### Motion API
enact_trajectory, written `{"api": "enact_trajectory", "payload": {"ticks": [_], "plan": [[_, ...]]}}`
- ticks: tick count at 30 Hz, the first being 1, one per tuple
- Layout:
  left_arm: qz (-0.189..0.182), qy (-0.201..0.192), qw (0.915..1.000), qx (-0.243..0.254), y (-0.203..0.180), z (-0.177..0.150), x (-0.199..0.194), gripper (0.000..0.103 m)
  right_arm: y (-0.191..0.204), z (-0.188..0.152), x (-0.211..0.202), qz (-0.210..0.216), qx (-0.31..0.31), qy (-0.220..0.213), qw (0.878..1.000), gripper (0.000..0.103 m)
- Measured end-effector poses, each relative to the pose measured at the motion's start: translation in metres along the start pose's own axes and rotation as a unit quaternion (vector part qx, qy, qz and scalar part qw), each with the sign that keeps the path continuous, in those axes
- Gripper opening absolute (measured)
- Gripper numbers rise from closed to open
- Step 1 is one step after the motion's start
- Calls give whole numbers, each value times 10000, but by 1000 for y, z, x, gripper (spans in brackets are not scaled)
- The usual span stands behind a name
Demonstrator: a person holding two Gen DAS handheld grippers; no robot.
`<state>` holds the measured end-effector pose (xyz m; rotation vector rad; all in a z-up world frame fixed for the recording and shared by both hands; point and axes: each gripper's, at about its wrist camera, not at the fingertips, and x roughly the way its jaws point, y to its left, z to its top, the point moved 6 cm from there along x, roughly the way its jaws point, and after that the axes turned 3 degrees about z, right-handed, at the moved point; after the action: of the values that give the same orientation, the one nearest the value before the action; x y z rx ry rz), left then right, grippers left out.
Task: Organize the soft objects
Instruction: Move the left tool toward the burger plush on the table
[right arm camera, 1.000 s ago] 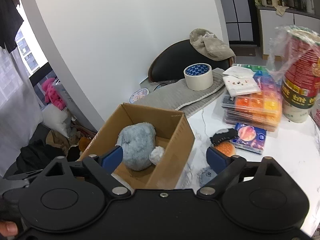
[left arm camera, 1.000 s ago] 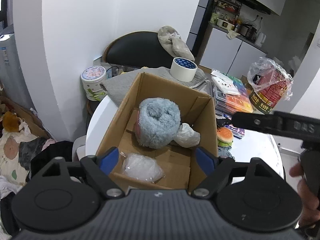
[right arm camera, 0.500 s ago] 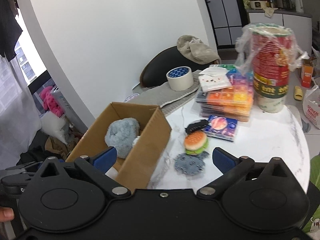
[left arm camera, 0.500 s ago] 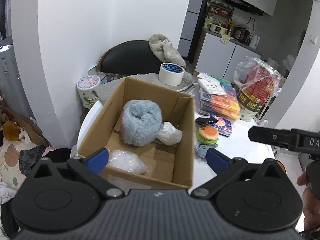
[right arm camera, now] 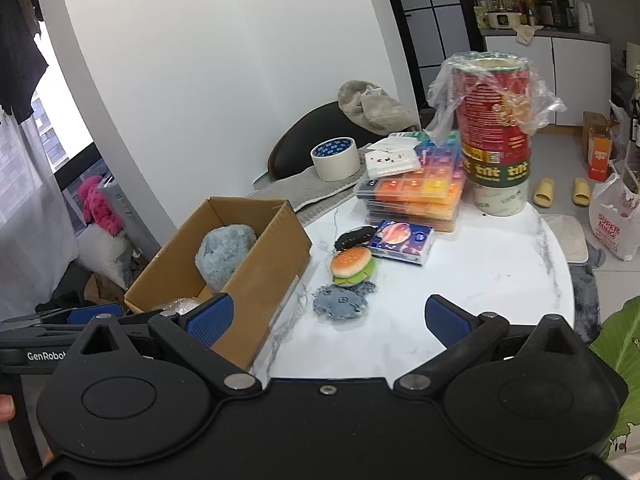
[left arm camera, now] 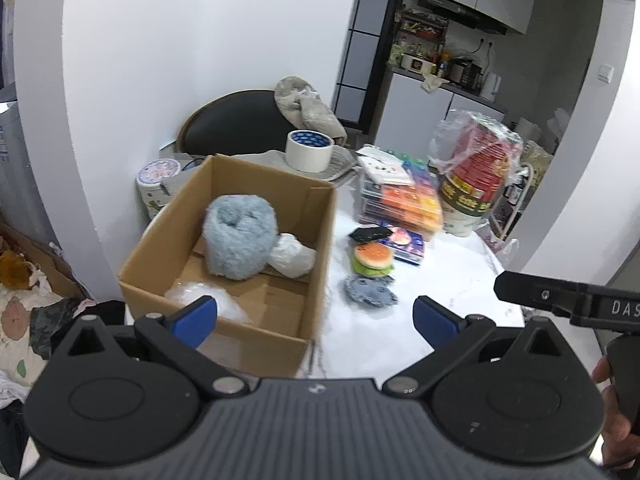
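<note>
L wrist view: left gripper (left arm camera: 314, 318) jaws have just been opening, now spread wide w/ nothing between, hanging over the near edge of the white table (left arm camera: 448, 280). Cardboard box (left arm camera: 224, 312) at table's left edge holds blue fluffy toy (left arm camera: 239, 236), white wad (left arm camera: 292, 256) and clear bag (left arm camera: 208, 300).

R wrist view: right gripper (right arm camera: 326, 318) likewise just opened, spread, empty. Burger toy (right arm camera: 353, 265) and blue fuzzy pad (right arm camera: 342, 300) lie mid-table, just right of the box, touching each other.
</note>
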<state>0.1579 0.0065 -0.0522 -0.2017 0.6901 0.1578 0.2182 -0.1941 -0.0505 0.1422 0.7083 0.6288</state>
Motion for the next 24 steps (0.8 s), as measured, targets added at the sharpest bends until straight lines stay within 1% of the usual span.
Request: {"api": "enact_trajectory", "payload": {"ticks": [9,13,17,24], "plan": [[-141,-102,9998,83,-28,-9,-11,103,-19,-13,-27,-62,74,-142,9999,103],[-190,-116,9997,28,-37,-14,-14,103,-25,-19,-39,-119,33,-207,9997,103],[-148,-121,9997,138,-46,-18,-18,103,-31,-24,-50,-167,50,-266,9995,103],[-68,-181,9997,154,-55,-23,-27,103,-38,-31,-53,-194,133,-279,9993,103]]}}
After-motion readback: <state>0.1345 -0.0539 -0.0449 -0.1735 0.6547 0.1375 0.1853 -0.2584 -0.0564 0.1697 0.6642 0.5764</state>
